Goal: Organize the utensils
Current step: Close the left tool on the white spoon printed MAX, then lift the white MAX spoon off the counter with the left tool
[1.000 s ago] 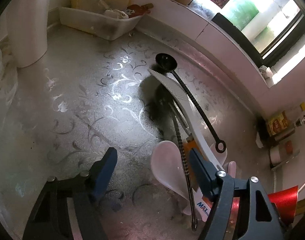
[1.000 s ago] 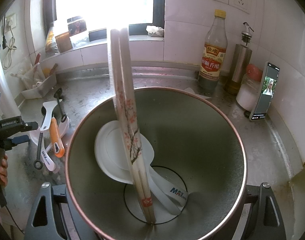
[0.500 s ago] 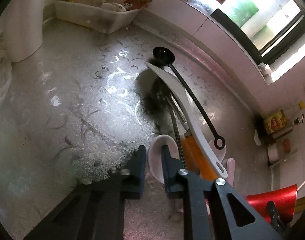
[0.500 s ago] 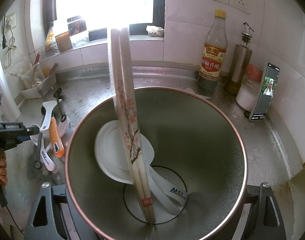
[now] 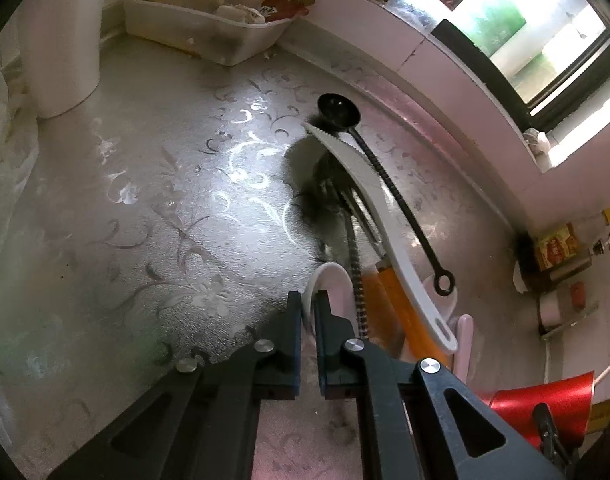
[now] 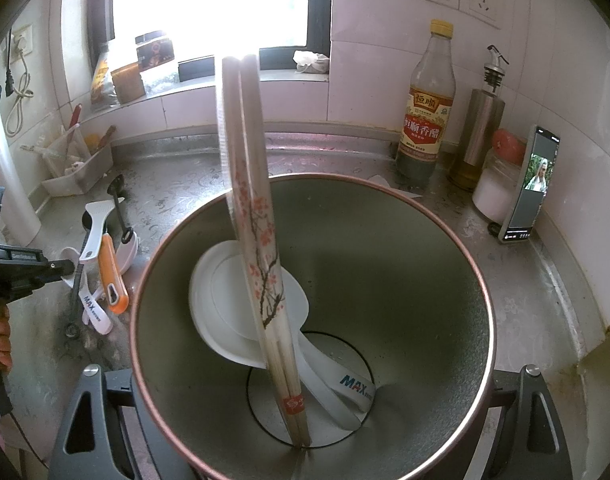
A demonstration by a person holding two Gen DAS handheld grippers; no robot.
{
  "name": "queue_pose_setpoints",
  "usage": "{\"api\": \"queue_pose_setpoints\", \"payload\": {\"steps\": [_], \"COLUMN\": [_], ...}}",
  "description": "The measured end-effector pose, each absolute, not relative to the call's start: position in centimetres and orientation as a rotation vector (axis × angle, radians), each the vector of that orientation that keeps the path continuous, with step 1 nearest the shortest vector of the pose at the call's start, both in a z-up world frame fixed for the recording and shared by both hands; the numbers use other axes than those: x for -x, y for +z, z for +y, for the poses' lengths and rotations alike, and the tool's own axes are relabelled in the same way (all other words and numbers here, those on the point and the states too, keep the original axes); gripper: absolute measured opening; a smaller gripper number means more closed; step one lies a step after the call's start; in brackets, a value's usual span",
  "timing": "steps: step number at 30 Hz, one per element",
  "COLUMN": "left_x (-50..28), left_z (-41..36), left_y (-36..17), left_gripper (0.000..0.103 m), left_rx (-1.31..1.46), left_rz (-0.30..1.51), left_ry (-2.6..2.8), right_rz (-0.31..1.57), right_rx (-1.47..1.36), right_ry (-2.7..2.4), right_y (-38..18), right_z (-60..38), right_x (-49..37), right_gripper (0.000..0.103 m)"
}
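Note:
My left gripper (image 5: 309, 300) points down at a utensil pile on the counter. Its jaws are closing tight, and the rim of a white spoon (image 5: 331, 278) is pinched between the pads. Beside it lie a twisted metal handle (image 5: 355, 268), an orange-handled tool (image 5: 385, 300), a white serrated paddle (image 5: 369, 184) and a black ladle (image 5: 339, 110). My right gripper (image 6: 311, 420) is shut on a wide metal container (image 6: 481, 280), its fingertips hidden behind it. Inside stand flowered chopsticks (image 6: 257, 220) and a white rice spoon (image 6: 233, 292). The left gripper (image 6: 67, 268) shows at the left edge of the right wrist view.
A white plastic bin (image 5: 209, 36) and a white cylinder (image 5: 61, 40) stand at the counter's back left. A vinegar bottle (image 6: 427, 112), a steel oil dispenser (image 6: 481, 120), a white jar (image 6: 493, 196) and a propped phone (image 6: 531, 188) line the right wall. Jars sit on the windowsill.
The left gripper's jaws went from wide open to closed on the white spoon's rim. The right gripper and its container have not moved.

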State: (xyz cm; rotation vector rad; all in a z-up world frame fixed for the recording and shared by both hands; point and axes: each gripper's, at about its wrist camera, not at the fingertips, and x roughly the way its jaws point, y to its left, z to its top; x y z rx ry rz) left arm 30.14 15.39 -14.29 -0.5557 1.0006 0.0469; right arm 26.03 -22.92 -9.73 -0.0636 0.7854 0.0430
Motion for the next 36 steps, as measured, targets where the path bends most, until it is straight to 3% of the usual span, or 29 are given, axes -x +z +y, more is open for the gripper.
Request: {"api": "queue_pose_setpoints", "payload": {"steps": [15,36], "left_x": [-28.0,-26.2], "left_z": [16.7,16.9], "left_y": [-14.0,-9.9], "left_gripper": [0.005,0.004], "left_rx": [0.569,0.334], "left_rz": [1.047,0.953], "left_ry": [0.138,0.375], "right_rz": [0.785,0.798], "right_rx": [0.065,0.065], "right_ry": [0.041,0.042], "right_y": [-9.8,-10.0], "right_z": [-22.7,-22.5], "right_x": [-26.0,-26.1], "right_gripper": [0.09,0.09]}}
